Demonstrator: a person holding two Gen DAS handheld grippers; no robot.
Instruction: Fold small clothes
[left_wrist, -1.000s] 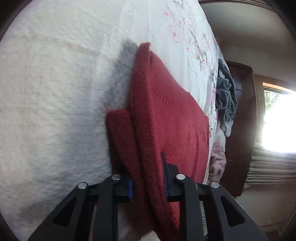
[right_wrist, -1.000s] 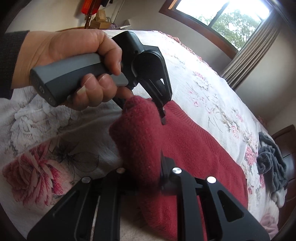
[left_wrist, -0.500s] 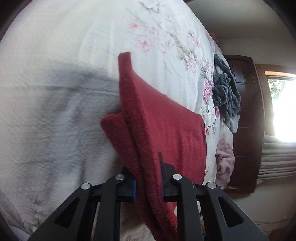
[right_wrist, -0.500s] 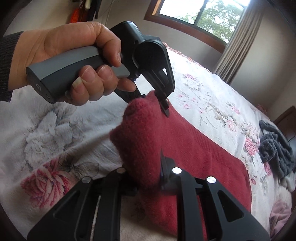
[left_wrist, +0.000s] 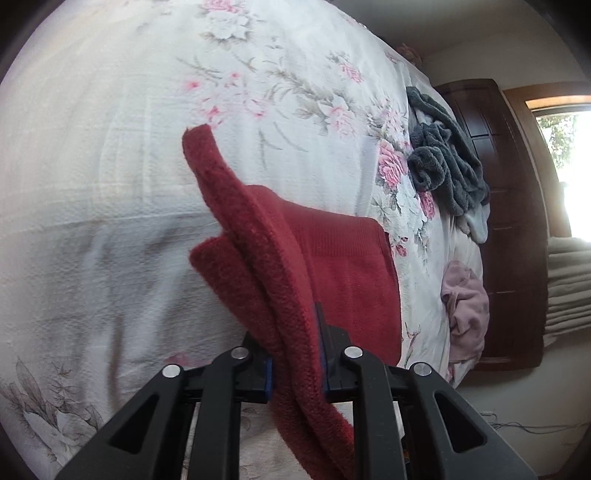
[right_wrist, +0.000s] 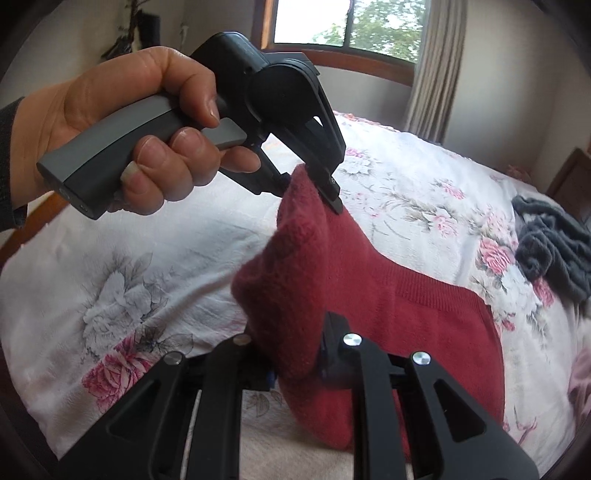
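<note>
Gripping a folded edge of the red knit sweater (left_wrist: 332, 266), the left gripper (left_wrist: 295, 363) has its two black fingers pressed narrow onto the thick doubled fabric, blue pads touching the cloth on either side; the sweater's corner rises clear of the floral bedspread (left_wrist: 110, 147) and its lower body trails down toward the bed. In the right wrist view the right gripper (right_wrist: 295, 363) likewise pinches a bunched fold of the same sweater (right_wrist: 406, 306) between closely drawn fingers; ahead of it the left gripper (right_wrist: 314, 184) shows from outside, held in a person's left hand (right_wrist: 140, 129) wrapped round its grey handle, a dark sleeve (right_wrist: 11, 166) at the wrist; its tips bite the raised peak of the sweater. The garment hangs as a ridge between the two grippers, its far part lying flat on the bedspread (right_wrist: 424, 177). Further along the bed a crumpled dark grey garment (left_wrist: 443, 155) lies near the edge, and a pale mauve garment (left_wrist: 465, 306) lies just beside the edge lower down, both well apart from the sweater; dark wooden furniture (left_wrist: 509, 221) stands behind them; a window (right_wrist: 351, 22) with a curtain (right_wrist: 432, 66) shows beyond the bed.
</note>
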